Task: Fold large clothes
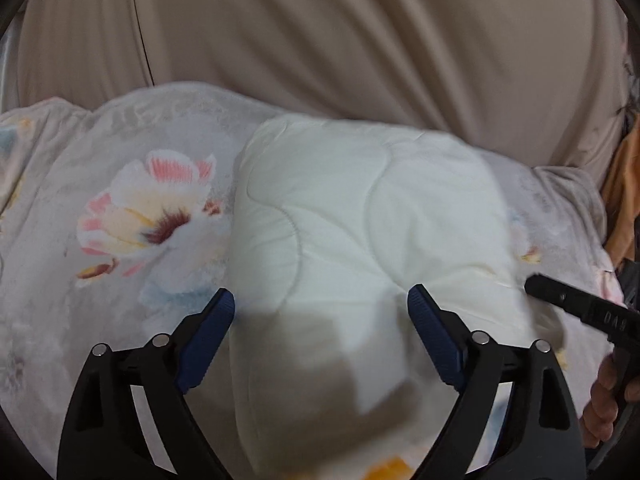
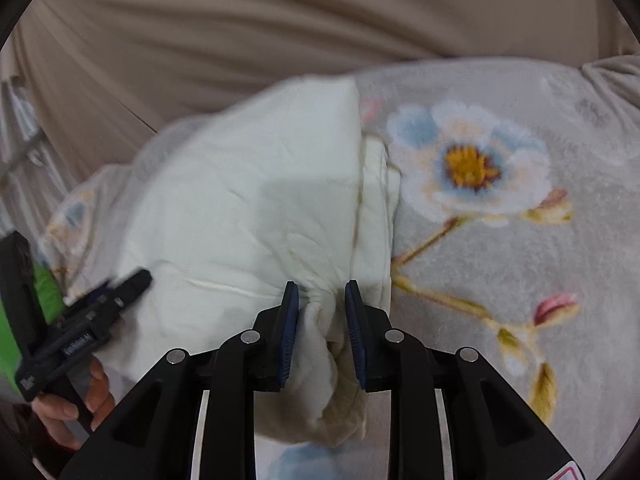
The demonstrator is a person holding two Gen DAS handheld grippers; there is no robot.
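A white quilted garment [image 1: 360,220] lies folded into a thick pad on a floral blanket [image 1: 120,288]. My left gripper [image 1: 320,296] hovers over its near end, jaws wide open with nothing pinched between the blue pads. In the right wrist view the same white garment [image 2: 248,200] shows stacked layers along its right edge. My right gripper [image 2: 322,292] is shut on a bunched corner of it at the near right. The fabric fills the gap between the pads and hangs below them.
The floral blanket [image 2: 480,248] spreads out on both sides of the garment. Beige draped fabric [image 1: 320,40] rises behind it. An orange cloth [image 1: 624,200] sits at the far right. A person's hand [image 2: 72,400] holds the left gripper's handle, beside something green [image 2: 44,292].
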